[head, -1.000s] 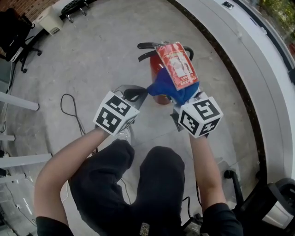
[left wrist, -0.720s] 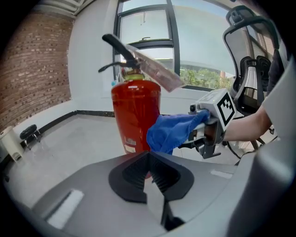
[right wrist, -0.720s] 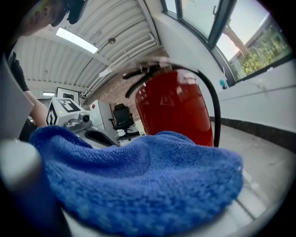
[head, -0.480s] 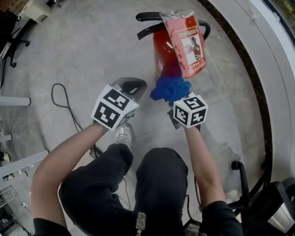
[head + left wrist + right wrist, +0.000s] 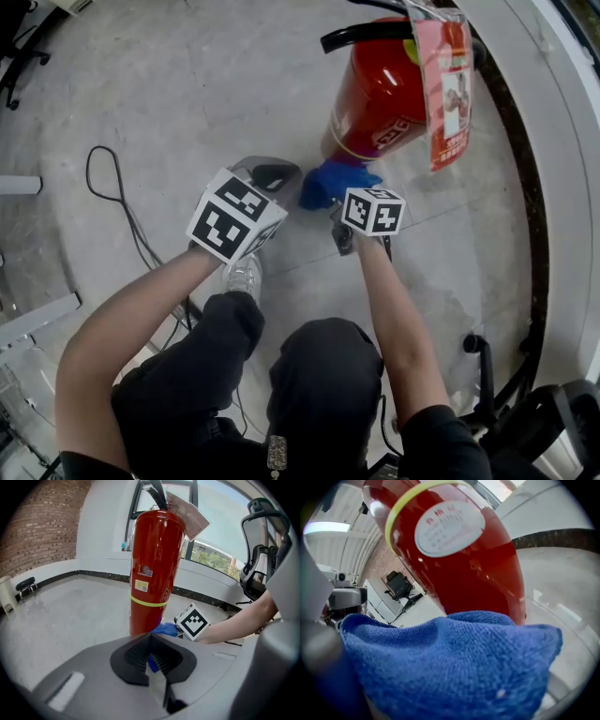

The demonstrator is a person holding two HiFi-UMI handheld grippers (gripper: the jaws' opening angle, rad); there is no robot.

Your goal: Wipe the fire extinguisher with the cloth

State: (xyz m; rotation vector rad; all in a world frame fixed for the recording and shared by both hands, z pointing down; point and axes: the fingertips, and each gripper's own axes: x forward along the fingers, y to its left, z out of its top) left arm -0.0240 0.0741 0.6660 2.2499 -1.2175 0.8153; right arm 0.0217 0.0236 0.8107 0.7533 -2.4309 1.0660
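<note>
Head view, steeply down over bent knees in dark trousers [image 5: 319, 375]: red fire extinguisher [image 5: 380, 94] upright on a pale grey floor [image 5: 187, 84], close by a curved white wall with a dark skirting band [image 5: 520, 216]. Black handle [image 5: 370, 36] across the top, plastic-sleeved tag [image 5: 445, 89] hanging down one side. Blue cloth [image 5: 333, 181] bunched low against the foot of the red cylinder, on the side nearest the person, pinched in the right gripper [image 5: 336, 211] at the end of a bare, outstretched forearm. Left gripper [image 5: 274, 174] just beside it, jaws pressed together on nothing, tip aimed at the floor near the extinguisher's base and clear of both cylinder and cloth. Black cable [image 5: 117, 211] looping across the floor well off to the left.

Left gripper view: closed jaws in the foreground, fire extinguisher [image 5: 152, 573] rising straight ahead with a yellow band [image 5: 149, 603] round its lower body, cloth [image 5: 165, 629] tucked at the bottom right of the cylinder beside the right gripper's marker cube. Brick wall [image 5: 42, 527] at left, office chair [image 5: 258, 555] at right.

Right gripper view: cloth [image 5: 454, 667] filling the lower frame and covering the jaws, its top edge up against the glossy red shell [image 5: 459, 569] below a round pale label [image 5: 449, 527].
</note>
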